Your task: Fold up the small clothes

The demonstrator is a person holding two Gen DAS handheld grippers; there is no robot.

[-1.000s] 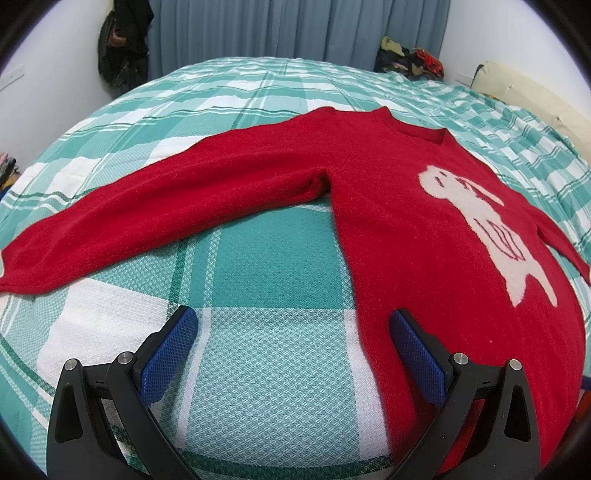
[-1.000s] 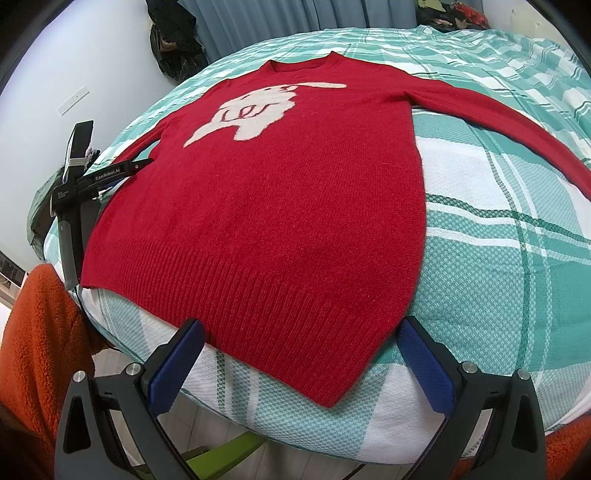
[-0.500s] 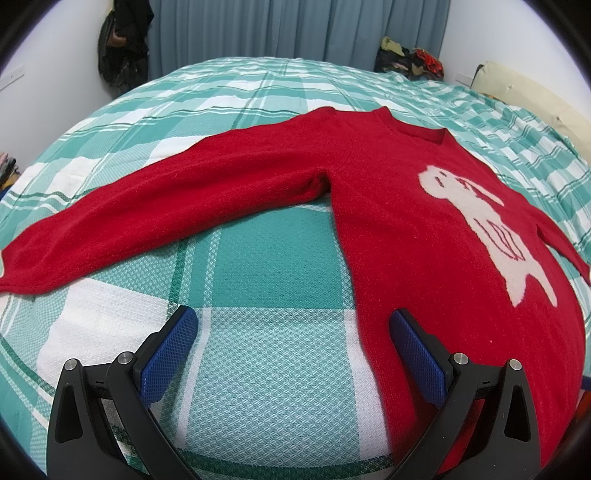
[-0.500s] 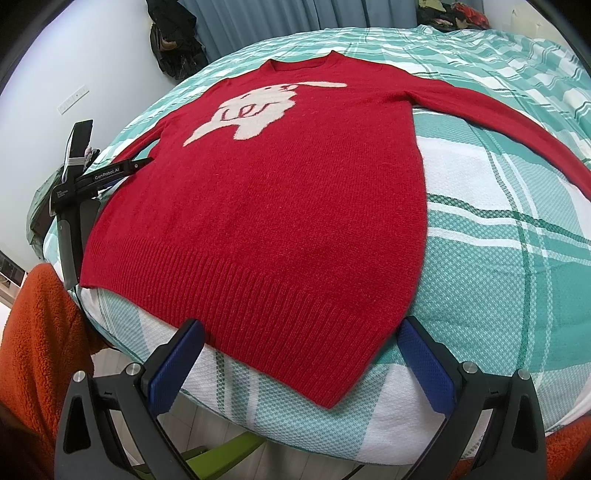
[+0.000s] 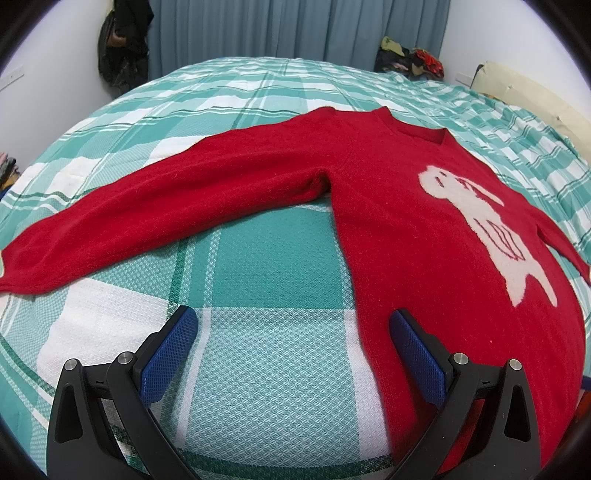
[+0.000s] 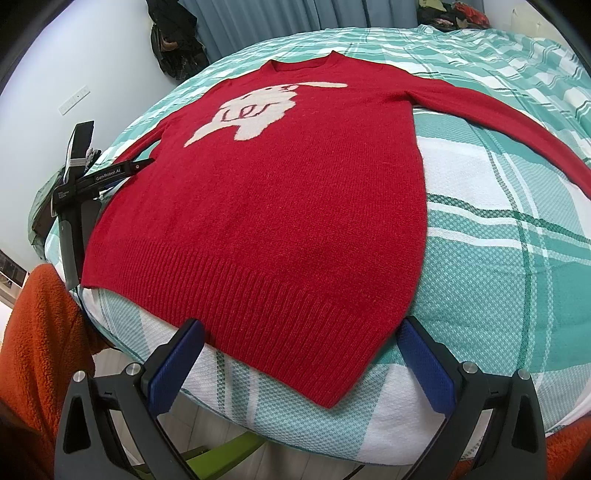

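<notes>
A red knit sweater with a white animal figure lies flat, face up, on a green and white checked bed. One sleeve stretches out to the left in the left wrist view. My left gripper is open and empty, low over the cover beside the sweater's side edge. In the right wrist view the sweater fills the middle, its ribbed hem nearest. My right gripper is open and empty just in front of the hem. The left gripper shows at the sweater's far side.
The bed's edge drops off right in front of the right gripper. An orange fleece sleeve is at the lower left. Dark clothes hang on the far wall by grey curtains. A clothes pile and a pillow are at the far side.
</notes>
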